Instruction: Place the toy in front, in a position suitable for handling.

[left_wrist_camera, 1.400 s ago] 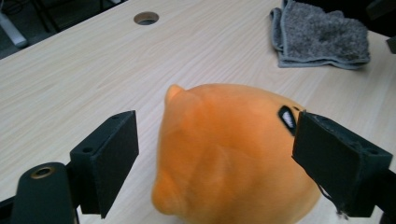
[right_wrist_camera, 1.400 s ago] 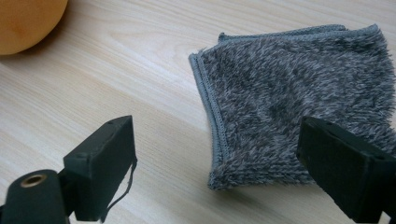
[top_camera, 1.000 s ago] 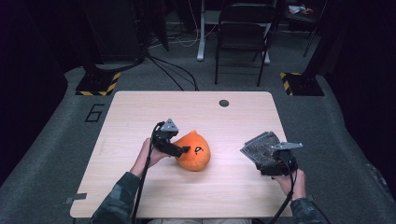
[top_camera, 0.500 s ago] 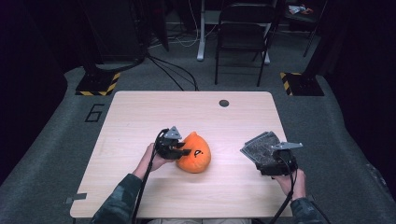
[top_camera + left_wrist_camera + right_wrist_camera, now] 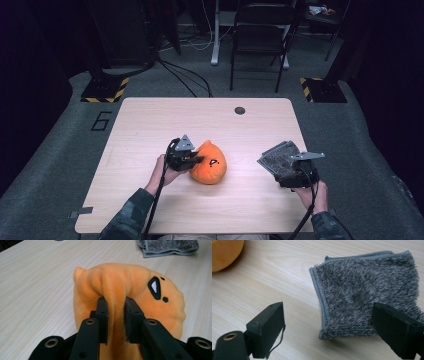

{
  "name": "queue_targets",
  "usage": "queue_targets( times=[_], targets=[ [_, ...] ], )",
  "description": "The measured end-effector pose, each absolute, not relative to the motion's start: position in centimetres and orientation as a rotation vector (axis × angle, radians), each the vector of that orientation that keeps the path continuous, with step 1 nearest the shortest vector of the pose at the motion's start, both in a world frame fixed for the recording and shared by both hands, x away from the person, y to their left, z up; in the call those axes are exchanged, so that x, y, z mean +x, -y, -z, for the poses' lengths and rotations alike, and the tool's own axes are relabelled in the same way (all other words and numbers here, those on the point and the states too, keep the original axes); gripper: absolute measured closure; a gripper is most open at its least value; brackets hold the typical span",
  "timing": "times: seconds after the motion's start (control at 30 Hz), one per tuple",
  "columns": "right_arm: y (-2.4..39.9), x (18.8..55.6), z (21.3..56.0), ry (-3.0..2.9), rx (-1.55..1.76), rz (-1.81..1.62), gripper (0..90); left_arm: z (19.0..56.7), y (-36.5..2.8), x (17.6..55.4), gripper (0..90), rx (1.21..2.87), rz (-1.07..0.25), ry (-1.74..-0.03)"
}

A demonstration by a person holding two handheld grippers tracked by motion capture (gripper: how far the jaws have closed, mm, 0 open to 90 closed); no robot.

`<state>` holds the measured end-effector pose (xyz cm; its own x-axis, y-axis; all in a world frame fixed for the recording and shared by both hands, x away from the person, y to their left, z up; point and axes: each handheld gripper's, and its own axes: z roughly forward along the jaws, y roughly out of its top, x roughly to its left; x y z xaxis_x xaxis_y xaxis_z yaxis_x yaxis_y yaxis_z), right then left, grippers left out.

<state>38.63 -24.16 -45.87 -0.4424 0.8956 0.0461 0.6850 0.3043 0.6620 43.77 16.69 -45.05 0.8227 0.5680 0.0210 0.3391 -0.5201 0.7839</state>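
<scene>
Left gripper [image 5: 115, 305] was clamped on a pinched fold of the orange plush toy [image 5: 130, 287]; its jaws had just been closing, and in the left gripper view the fabric was bunched up between both black pads. Toy sat on the wooden table [image 5: 150, 125], right of the left gripper in the high view, touching it, roughly mid-table toward the near edge. Stitched black-and-white eye mark faced up and to the right in the left gripper view.

Right gripper [image 5: 327, 322] was wide apart, gripping nothing. Folded grey towel [image 5: 367, 290] lay flat on the table just ahead of it; the right jaw hung over the towel's near edge, the left jaw over bare wood, whether either touched it I couldn't tell. In the high view the towel [image 5: 279, 157] was near the table's right edge, well apart from the toy.

Farther off: small dark hole [image 5: 240, 110] near the far edge of the tabletop, then a black chair [image 5: 260, 40] on the floor beyond.
</scene>
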Motion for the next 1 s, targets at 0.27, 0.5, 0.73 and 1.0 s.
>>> queue_targets(
  times=[0.27,0.5,0.73,1.0],
  targets=[
    [24.1,38.7,45.9,-2.243,1.424,-0.886,10.8,44.5,-16.6,43.6,76.5,2.116,-0.408,-0.732],
    [24.0,38.8,45.9,-2.244,1.415,-0.880,10.9,43.4,-15.6,43.1,76.6,2.058,-0.461,-0.786],
    [23.8,38.9,45.9,-2.248,1.430,-0.881,10.9,42.2,-14.5,43.1,76.8,1.968,-0.505,-0.849],
    [23.8,38.9,45.9,-2.249,1.433,-0.881,10.9,42.4,-12.7,43.2,76.8,1.901,-0.523,-0.929]
  ],
)
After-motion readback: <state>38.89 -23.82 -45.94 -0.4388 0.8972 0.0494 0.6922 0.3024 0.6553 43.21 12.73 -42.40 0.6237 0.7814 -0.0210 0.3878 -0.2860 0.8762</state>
